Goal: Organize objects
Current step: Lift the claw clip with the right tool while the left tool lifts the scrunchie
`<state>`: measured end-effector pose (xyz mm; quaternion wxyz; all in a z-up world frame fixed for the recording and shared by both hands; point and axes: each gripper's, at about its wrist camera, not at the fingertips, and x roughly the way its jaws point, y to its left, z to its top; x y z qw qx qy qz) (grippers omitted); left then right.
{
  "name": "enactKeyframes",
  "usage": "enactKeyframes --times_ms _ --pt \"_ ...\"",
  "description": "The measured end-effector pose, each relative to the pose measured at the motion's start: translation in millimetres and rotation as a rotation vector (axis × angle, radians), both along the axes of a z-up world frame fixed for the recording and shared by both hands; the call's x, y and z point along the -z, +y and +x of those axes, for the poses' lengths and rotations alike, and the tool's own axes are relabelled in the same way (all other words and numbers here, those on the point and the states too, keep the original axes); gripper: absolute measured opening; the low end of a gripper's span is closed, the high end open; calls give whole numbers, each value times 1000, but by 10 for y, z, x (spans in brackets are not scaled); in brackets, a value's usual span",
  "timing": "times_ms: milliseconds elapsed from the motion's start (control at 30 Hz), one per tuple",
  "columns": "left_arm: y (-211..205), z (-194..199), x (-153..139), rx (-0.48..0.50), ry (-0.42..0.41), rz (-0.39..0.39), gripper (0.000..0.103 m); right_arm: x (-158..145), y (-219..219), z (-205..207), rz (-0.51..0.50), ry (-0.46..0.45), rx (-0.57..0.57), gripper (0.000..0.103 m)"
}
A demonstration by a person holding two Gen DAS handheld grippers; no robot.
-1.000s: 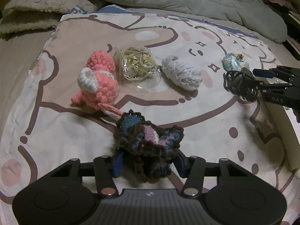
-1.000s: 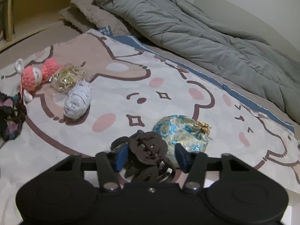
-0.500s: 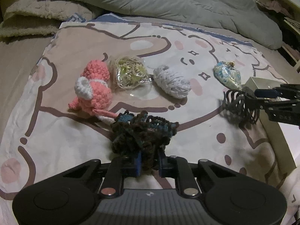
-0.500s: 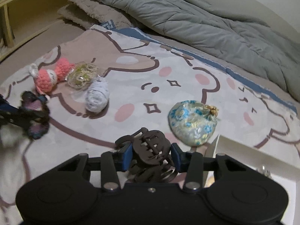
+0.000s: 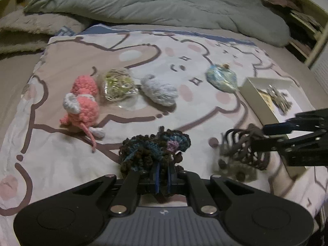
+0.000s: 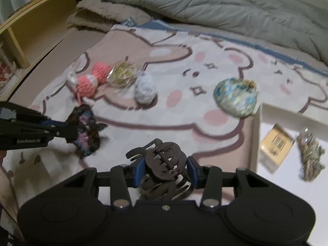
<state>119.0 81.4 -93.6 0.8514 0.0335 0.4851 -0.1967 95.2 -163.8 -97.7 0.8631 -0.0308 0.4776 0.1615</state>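
My left gripper [image 5: 163, 174] is shut on a dark crochet piece [image 5: 154, 150] with blue and purple yarn and holds it above the printed blanket; it also shows in the right wrist view [image 6: 85, 131]. My right gripper [image 6: 166, 169] is shut on a dark brown hair claw clip [image 6: 164, 160], held near the left edge of a white box [image 6: 256, 135]. The clip also shows in the left wrist view [image 5: 243, 149]. The box [image 5: 256, 97] holds a tan card [image 6: 274, 143] and a glittery item [image 6: 311, 156].
On the blanket lie a pink crochet doll [image 5: 82, 100], a clear bag of yellow strands [image 5: 117, 85], a pale knit bundle [image 5: 160, 90] and a blue floral pouch [image 5: 222, 76]. A grey duvet [image 5: 153, 2] lies behind. A wooden shelf [image 6: 34, 32] stands left.
Both grippers have lifted and moved right with their objects. The left jaws closed on the crochet piece within the last second. The white box has come into fuller view.
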Motion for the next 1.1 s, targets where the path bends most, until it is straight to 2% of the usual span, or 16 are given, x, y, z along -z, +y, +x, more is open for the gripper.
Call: enactKeyframes --times_ms 200,333,467,600,733,767,800,867,1000,1033,1100 --pt "-43 -167 -6 72 28 41 7 139 157 -69 -15 32 -90 45" --pt "-44 -237 59 72 29 31 7 166 252 -127 -23 -3 -249 46" --pt "-70 -211 109 54 30 26 11 209 293 -246 -71 -96 -467 46" --pt "-102 -187 133 33 25 7 15 197 220 -251 -37 -105 -544 48" --pt "-171 -164 151 31 5 29 33 188 154 -194 -18 -126 -564 63" --pt "-181 -156 152 31 0 27 39 201 143 -172 -11 -124 -567 64" --pt "-188 -148 152 27 -3 25 43 207 133 -157 0 -118 -573 64" --pt "-201 -131 152 14 -14 29 57 231 121 -155 18 -101 -597 63" --pt "-185 -109 100 -18 -36 28 69 317 158 -149 0 -68 -647 52" --pt "-167 -107 80 -29 -46 28 74 330 164 -145 -6 -67 -650 49" --pt "-127 -104 51 -49 -70 35 80 335 162 -120 -1 -61 -648 48"
